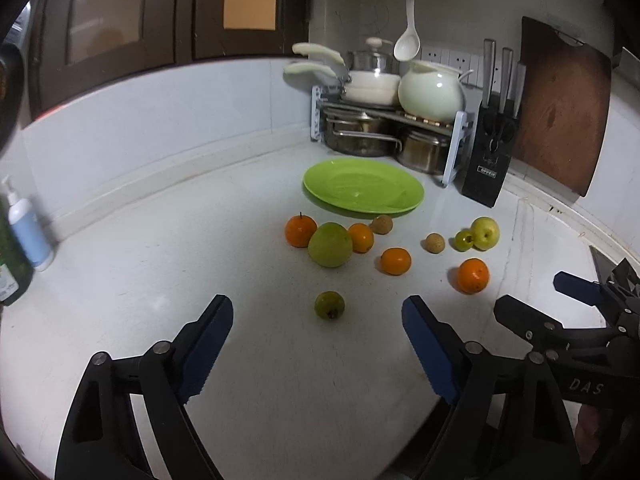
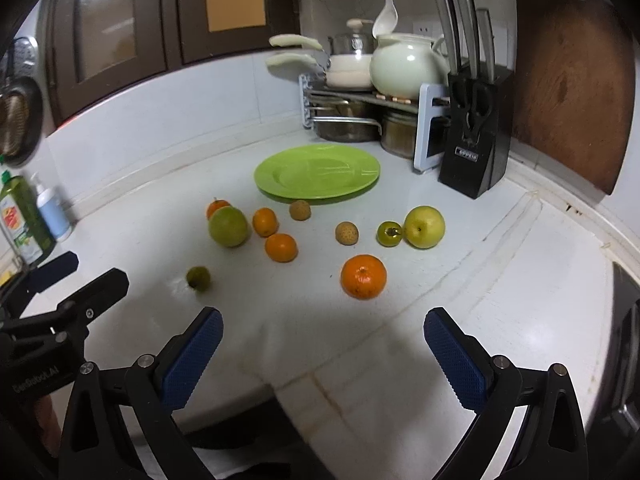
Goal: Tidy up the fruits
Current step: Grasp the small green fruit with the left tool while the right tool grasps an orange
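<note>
a round lime-green plastic plate (image 2: 316,174) lies flat and bare near the counter's back corner. in front of it, scattered singly: four oranges (image 2: 363,277), green fruits (image 2: 228,226), a yellow-green apple (image 2: 424,227), two brown lychees (image 2: 346,233).

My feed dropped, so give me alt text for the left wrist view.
Open left tongs hover over a white counter, aimed at a small green fruit. Beyond it lie scattered oranges and other fruits before an empty green plate.
</note>
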Motion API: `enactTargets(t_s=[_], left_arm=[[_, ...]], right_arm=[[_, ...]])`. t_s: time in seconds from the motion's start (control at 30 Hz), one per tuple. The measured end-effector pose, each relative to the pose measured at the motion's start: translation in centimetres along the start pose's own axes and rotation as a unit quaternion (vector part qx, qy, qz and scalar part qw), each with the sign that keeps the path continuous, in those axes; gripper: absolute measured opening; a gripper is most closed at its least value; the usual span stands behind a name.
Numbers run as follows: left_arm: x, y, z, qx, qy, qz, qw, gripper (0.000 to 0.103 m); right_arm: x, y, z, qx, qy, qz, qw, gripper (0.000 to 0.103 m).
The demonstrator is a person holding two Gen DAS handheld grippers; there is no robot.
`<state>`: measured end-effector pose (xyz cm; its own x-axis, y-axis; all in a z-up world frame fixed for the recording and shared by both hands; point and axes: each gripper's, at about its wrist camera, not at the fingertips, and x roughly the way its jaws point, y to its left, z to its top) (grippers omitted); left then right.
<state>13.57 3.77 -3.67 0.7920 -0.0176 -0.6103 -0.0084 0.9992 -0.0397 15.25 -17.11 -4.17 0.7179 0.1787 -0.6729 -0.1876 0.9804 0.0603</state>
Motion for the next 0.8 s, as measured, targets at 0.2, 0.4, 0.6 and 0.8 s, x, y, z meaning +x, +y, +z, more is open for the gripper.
enactTargets(t_s=[0.2, 0.4, 0.6, 0.8], left_arm=[[4.0, 0.5, 0.5, 0.012, 0.040, -0.022, 0.9989, 0.077], [6.7, 0.4, 0.1, 0.006, 0.078, -0.029, 0.9965, 0.069], [7.8, 0.3, -0.2, -0.004, 0.092, -0.021, 0.9955, 0.059], [8.8, 0.0, -0.1, -0.012, 0.103, -0.009, 0.9946, 0.051]], right_arm=[[3.2, -0.4, 0.8, 0.035, 0.030, -0.010, 0.999, 0.093], [5.6, -1.1, 0.8, 0.043, 0.059, -0.022, 0.997, 0.088], [7.8, -1.9, 1.4, 0.035, 0.077, -0.018, 0.996, 0.080], [9.3, -2.3, 1.6, 0.022, 0.096, -0.006, 0.995, 0.072]])
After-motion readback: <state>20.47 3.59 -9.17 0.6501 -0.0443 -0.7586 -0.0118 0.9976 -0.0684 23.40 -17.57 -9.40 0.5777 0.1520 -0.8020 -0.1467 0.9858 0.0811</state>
